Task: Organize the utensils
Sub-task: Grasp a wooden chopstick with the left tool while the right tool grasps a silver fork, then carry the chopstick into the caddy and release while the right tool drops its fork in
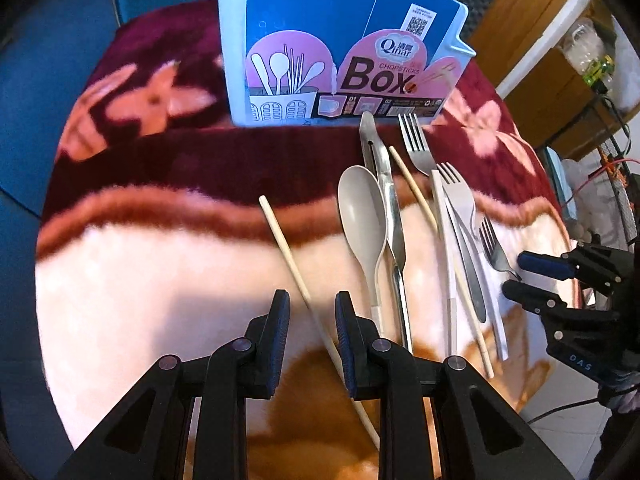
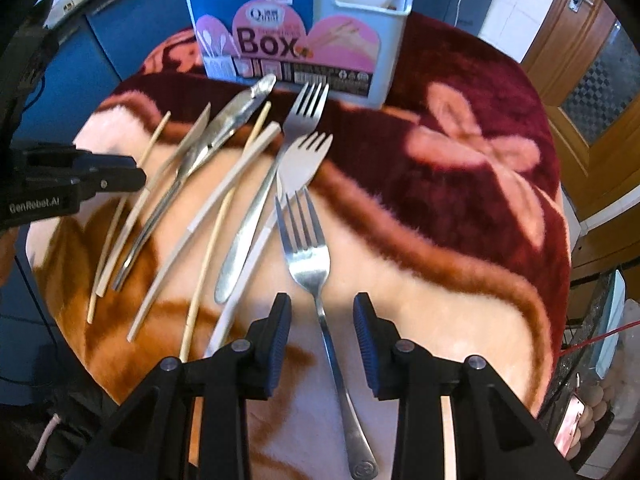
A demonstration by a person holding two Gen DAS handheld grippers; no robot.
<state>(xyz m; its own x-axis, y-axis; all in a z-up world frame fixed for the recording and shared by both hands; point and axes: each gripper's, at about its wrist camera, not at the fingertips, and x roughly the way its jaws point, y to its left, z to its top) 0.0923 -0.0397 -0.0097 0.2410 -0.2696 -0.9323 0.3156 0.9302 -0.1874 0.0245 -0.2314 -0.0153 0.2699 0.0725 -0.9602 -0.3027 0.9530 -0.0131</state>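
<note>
Low centre of each wrist view: left gripper [image 1: 312,312] spread wide astride chopstick [image 1: 294,264], right gripper [image 2: 322,316] spread wide astride fork [image 2: 306,240], neither clenched. Risk: thin handles sink in plush blanket [image 2: 460,280], fingers slip; neighbouring cutlery nudged. Open room on right. Box [image 1: 320,40] at top, near table edge.

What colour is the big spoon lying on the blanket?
Pale grey-beige spoon, with a lighter handle end; clearest in the left wrist view.

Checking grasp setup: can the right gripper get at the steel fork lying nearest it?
Probably yes. The right gripper is open with its jaws on either side of the steel fork, whose handle lies bare on the blanket, nothing covering it.
</note>
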